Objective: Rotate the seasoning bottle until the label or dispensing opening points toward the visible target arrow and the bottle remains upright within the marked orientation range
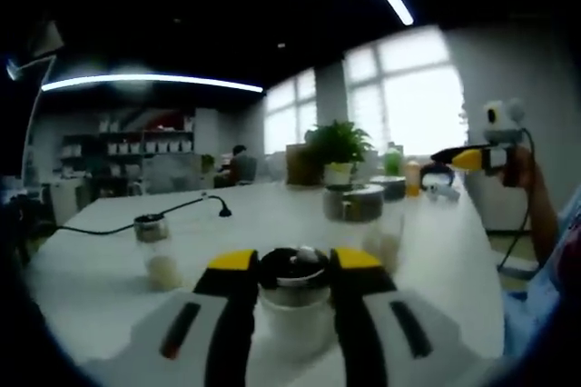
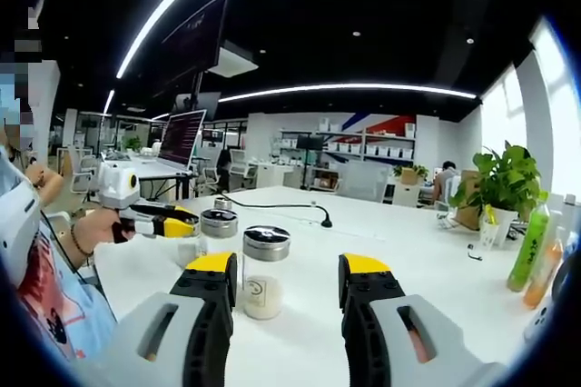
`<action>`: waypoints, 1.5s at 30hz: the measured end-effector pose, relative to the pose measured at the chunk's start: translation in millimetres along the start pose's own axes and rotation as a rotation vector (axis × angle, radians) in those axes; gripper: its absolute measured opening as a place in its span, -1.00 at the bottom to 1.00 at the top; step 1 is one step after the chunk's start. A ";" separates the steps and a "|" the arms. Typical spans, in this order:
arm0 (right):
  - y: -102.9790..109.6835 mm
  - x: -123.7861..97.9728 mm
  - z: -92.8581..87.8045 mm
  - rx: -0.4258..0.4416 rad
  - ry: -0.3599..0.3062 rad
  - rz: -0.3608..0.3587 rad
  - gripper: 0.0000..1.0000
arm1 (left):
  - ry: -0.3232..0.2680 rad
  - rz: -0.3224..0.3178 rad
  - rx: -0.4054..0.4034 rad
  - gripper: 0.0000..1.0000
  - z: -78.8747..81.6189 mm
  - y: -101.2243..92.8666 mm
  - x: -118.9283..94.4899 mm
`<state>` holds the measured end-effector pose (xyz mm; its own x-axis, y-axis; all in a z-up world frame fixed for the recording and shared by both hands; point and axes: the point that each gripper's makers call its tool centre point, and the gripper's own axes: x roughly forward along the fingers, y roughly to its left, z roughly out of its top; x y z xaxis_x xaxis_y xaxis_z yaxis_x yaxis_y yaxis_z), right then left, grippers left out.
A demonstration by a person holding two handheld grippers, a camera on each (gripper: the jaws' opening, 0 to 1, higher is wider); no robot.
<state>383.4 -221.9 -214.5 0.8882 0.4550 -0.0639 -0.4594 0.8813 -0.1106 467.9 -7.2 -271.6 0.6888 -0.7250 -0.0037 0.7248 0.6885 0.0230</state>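
Observation:
A glass seasoning bottle (image 1: 295, 282) with a metal lid stands upright on the white table (image 1: 100, 278), and the yellow-tipped jaws of my left gripper (image 1: 295, 262) are shut on its sides. In the right gripper view that gripper (image 2: 182, 223) comes in from the left in a person's hand, with the bottle (image 2: 218, 223) at its tip. My right gripper (image 2: 289, 267) hovers open over the table with nothing between its jaws. It also appears at the far right of the left gripper view (image 1: 454, 158).
A wider lidded jar (image 2: 265, 271) stands just beyond my right gripper's left jaw; it is the same jar (image 1: 357, 203) ahead of the held bottle. Another small bottle (image 1: 154, 246) stands left. A black cable (image 1: 182, 209), potted plant (image 2: 504, 183) and green drink bottle (image 2: 531, 242) sit farther off.

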 end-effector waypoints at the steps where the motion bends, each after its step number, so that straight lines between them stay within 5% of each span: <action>1: 0.1 -0.2 0.2 -0.002 -0.001 0.000 -0.09 | -0.001 -0.005 -0.001 -0.34 -0.1 -0.2 0.0; 21: -3.3 1.4 -2.8 0.009 0.006 -0.006 -0.10 | -0.021 -0.137 -0.009 -0.34 -1.8 -3.6 2.4; 45: -5.2 2.8 -5.3 0.013 0.012 -0.003 -0.10 | 0.065 -0.347 0.023 -0.34 -5.0 -7.7 7.7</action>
<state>388.2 -225.9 -219.4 0.8894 0.4508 -0.0760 -0.4566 0.8843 -0.0978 467.7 -18.1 -276.8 0.4016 -0.9124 -0.0786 0.9158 0.4003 0.0316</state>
